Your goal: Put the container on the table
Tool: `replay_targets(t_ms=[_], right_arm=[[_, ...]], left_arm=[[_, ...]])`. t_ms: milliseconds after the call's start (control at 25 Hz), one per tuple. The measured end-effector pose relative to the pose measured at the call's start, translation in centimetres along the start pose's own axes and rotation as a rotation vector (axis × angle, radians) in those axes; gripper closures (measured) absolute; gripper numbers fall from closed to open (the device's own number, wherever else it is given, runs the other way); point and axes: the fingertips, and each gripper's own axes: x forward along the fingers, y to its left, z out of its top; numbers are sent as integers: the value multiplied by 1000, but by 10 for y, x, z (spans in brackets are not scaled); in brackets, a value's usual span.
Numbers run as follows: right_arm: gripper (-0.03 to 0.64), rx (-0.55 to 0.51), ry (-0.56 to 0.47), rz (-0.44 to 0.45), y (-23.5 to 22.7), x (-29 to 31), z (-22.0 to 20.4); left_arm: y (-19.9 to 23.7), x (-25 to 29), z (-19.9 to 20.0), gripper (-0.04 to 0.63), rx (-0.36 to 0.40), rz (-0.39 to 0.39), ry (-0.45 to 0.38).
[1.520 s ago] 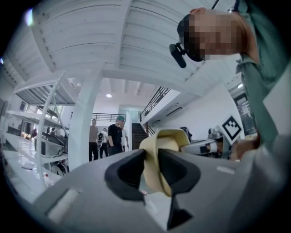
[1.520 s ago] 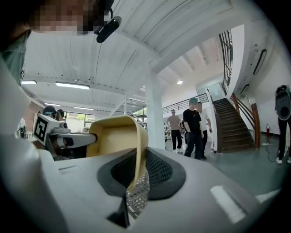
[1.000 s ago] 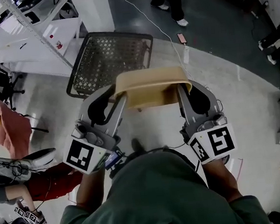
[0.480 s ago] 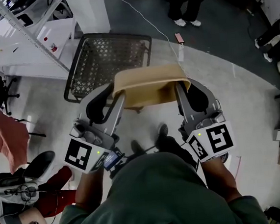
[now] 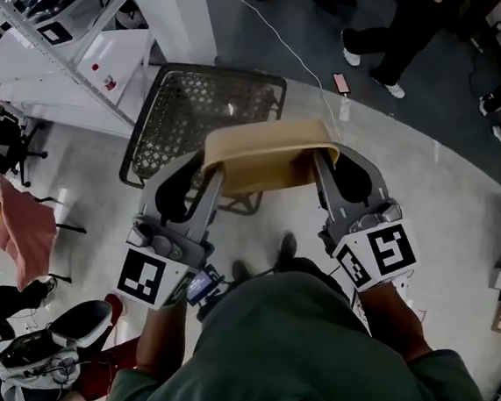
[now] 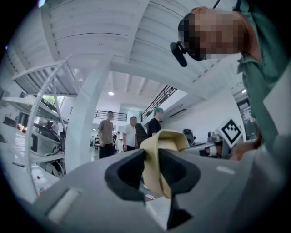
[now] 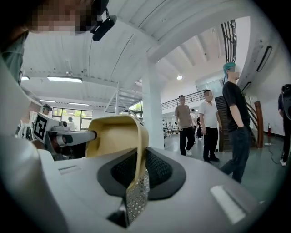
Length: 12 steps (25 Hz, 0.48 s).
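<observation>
A tan plastic container (image 5: pixel 268 156) hangs level in front of me, carried between both grippers above the floor. My left gripper (image 5: pixel 215 174) is shut on the container's left rim (image 6: pixel 157 157), which runs between its dark pads. On the other side my right gripper (image 5: pixel 322 160) is shut on the right wall (image 7: pixel 134 154), pinched thin between its textured pads. In the right gripper view the container's hollow (image 7: pixel 111 136) faces sideways, with the left gripper's arm (image 7: pixel 75 136) beyond it. No table for the container shows close by.
A dark wire-mesh cart (image 5: pixel 198 112) stands on the pale floor just beyond the container. A white pillar (image 5: pixel 182 17) and white shelving (image 5: pixel 60 55) lie at the upper left. Several people stand ahead (image 7: pixel 204 127). A cable with a phone (image 5: pixel 340 82) crosses the floor. A pink cloth (image 5: pixel 19 222) hangs at left.
I have walked forward with the container: the mesh cart and the floor slid down under it and nearer. Both grips look unchanged. The seated person at lower left slid lower in the picture.
</observation>
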Motion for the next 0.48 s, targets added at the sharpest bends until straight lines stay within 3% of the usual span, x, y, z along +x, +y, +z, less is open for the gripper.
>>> replay_targets(t_ms=[120,480], right_arm=[[575,3,-1,35,-23,15,0],[574,17,1,131,-71,33,-6]], left_arm=[[3,24,1,503,-9,26,-26],[2,67,-17,503,5,127,31]])
